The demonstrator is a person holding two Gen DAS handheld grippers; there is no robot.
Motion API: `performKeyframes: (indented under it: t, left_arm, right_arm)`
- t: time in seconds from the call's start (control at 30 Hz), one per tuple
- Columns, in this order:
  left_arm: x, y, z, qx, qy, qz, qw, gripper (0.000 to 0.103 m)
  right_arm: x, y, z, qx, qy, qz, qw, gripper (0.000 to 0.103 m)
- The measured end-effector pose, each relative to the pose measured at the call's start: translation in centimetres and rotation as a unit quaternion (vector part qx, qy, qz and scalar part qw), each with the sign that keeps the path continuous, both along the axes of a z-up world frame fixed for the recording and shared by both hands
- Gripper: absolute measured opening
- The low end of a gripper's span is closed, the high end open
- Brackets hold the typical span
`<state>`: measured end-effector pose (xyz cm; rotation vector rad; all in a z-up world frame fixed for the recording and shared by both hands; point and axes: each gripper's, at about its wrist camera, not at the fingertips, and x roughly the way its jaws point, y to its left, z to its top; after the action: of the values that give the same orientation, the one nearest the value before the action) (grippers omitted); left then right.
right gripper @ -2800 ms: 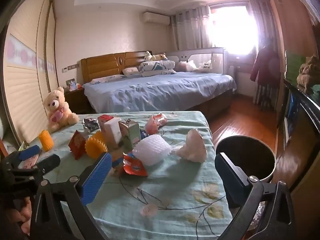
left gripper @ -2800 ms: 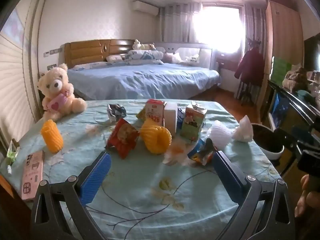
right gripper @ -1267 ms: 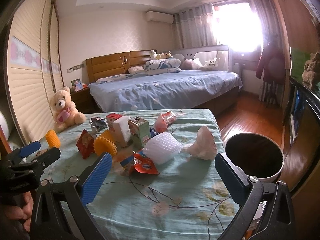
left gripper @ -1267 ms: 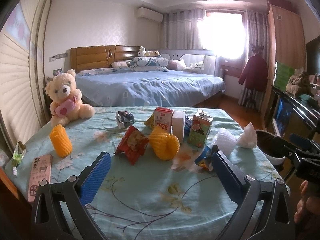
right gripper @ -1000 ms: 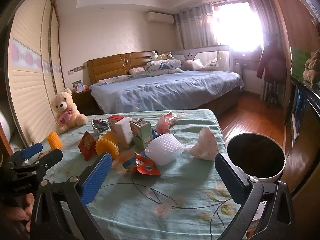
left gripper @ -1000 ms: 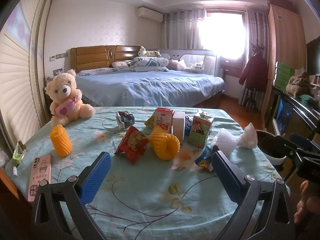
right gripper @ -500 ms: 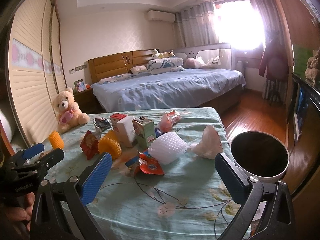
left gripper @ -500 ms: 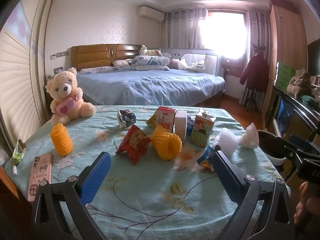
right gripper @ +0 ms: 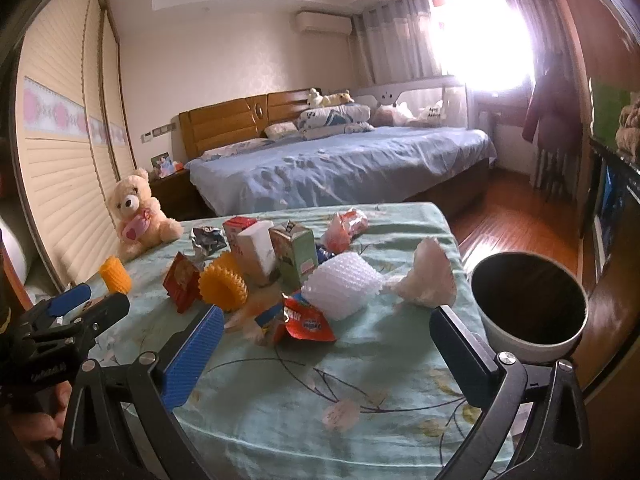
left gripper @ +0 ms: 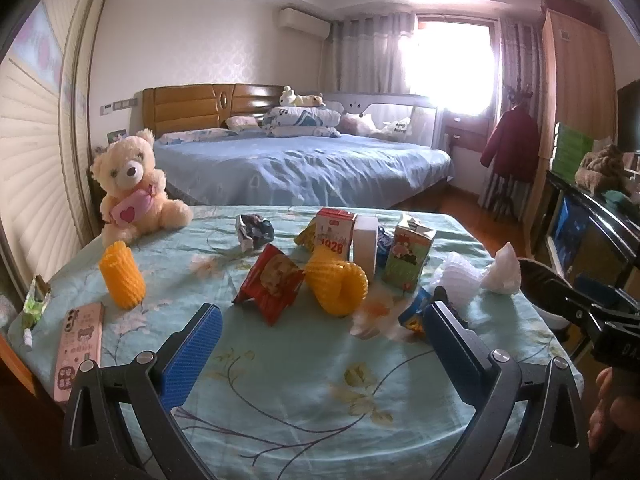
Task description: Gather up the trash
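Trash lies scattered on the table (left gripper: 304, 384): a red snack wrapper (left gripper: 272, 284), a yellow foam net (left gripper: 340, 286), a red-and-white carton (left gripper: 334, 236), a green carton (left gripper: 408, 258), crumpled foil (left gripper: 254, 230), a white foam net (right gripper: 340, 284), a crumpled tissue (right gripper: 430, 276) and a red-blue wrapper (right gripper: 308, 322). My left gripper (left gripper: 324, 344) is open and empty, above the near table edge. Beside it, the open right gripper (right gripper: 326, 350) holds nothing and faces the white foam net. The round bin (right gripper: 532, 350) stands off the table's right side.
A teddy bear (left gripper: 132, 188) sits at the far left corner. A second yellow foam net (left gripper: 120, 278) and a pink phone (left gripper: 78, 350) lie on the left side. A bed (left gripper: 300, 168) is behind the table and a dark cabinet (left gripper: 592, 232) to the right.
Both views have shifted slightly, with the table items a little higher and nearer. Both grippers stay open and empty. Nothing on the table has moved.
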<state>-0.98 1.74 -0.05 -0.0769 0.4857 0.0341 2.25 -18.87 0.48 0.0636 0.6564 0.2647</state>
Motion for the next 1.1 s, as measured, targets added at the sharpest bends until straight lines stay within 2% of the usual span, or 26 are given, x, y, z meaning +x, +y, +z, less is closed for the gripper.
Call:
performKeyframes:
  t: [0.73, 0.8, 0.87, 1.1]
  left_arm:
    - [4.9, 1.5, -2.0, -0.020, 0.051, -0.011, 0.9984, 0.088]
    - [5.6, 1.7, -2.3, -0.021, 0.056, -0.012, 0.9981, 0.087]
    - [6.5, 1.7, -2.6, -0.020, 0.063, -0.013, 0.9978, 0.086]
    - [10.6, 1.7, -4.2, -0.030, 0.103, -0.023, 0.9940, 0.072]
  right_arm:
    - [3.4, 1.7, -3.6, 0.040, 0.082, 0.024, 0.996, 0.102]
    - [3.9, 1.9, -4.1, 0.049, 0.095, 0.026, 0.994, 0.100]
    - [4.5, 2.0, -4.6, 0.054, 0.107, 0.027, 0.992, 0.094]
    - [6.3, 3.0, -6.1, 0.052, 0.135, 0.036, 0.989, 0.082]
